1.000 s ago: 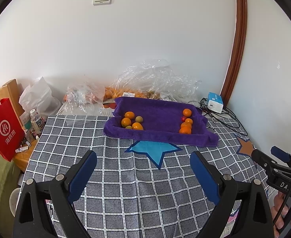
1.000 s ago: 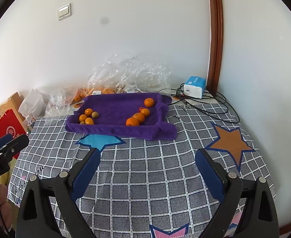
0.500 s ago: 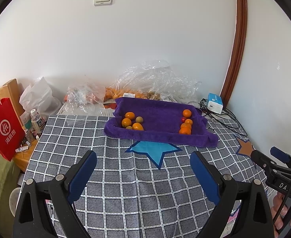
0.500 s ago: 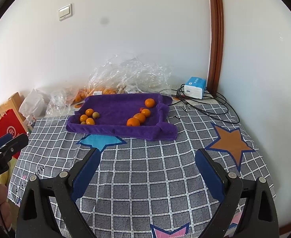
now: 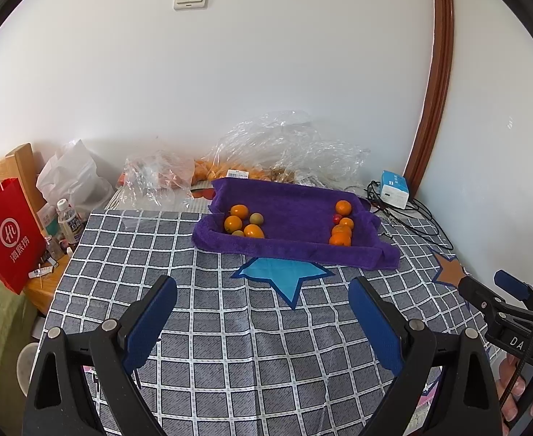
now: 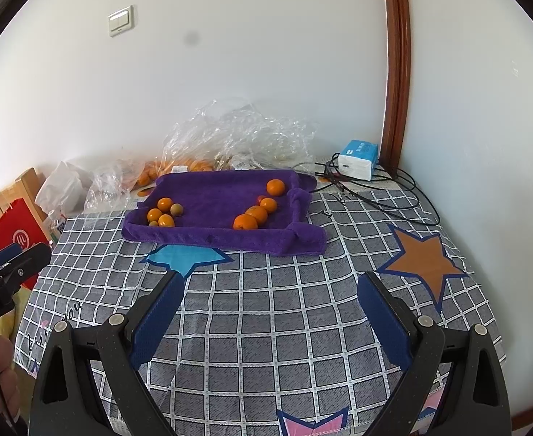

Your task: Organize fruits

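A purple towel-lined tray sits at the far side of the checked table. Its left end holds several oranges and small greenish-brown fruits. Its right end holds several oranges and a small red fruit. My left gripper is open and empty, well short of the tray. My right gripper is open and empty, also short of the tray.
Clear plastic bags with more oranges lie behind the tray by the wall. A blue-white box and black cables lie at the back right. A red paper bag and a bottle stand left of the table.
Both grippers have drawn back slightly from the tray and stay open. The fruits have not moved.
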A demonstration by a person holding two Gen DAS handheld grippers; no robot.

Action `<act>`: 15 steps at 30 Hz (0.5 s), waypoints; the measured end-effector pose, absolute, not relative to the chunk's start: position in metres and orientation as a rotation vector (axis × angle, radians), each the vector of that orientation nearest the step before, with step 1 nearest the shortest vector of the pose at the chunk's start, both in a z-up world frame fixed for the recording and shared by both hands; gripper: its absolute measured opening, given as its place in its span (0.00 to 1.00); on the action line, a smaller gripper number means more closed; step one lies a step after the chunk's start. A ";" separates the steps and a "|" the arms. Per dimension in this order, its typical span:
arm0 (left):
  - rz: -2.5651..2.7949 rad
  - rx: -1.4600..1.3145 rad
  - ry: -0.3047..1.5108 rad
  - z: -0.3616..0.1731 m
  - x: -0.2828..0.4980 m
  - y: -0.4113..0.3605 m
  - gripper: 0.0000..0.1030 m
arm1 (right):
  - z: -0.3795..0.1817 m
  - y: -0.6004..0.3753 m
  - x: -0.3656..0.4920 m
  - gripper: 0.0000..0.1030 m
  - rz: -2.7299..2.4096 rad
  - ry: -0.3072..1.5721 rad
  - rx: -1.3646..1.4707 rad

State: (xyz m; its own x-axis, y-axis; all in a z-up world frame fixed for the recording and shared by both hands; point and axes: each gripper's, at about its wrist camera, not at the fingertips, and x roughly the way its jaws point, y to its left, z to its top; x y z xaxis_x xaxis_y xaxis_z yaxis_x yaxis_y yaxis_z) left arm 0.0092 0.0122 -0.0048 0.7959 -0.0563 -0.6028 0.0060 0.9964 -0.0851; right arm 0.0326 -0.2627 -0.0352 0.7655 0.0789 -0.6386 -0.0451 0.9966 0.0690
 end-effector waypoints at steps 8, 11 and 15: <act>-0.032 -0.081 0.650 -0.005 0.009 0.013 0.93 | -0.036 -0.262 0.032 0.93 0.068 0.695 0.047; -0.031 -0.081 0.649 -0.004 0.008 0.013 0.93 | -0.035 -0.260 0.032 0.93 0.067 0.696 0.041; -0.029 -0.084 0.648 -0.004 0.008 0.013 0.93 | -0.034 -0.258 0.031 0.93 0.074 0.693 0.041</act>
State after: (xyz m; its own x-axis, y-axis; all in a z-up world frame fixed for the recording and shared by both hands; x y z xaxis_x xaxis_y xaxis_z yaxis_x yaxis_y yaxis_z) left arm 0.0083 0.0134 -0.0035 0.7968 -0.0535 -0.6019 0.0012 0.9962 -0.0870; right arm 0.0311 -0.2581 -0.0345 0.7669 0.0820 -0.6365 -0.0548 0.9966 0.0623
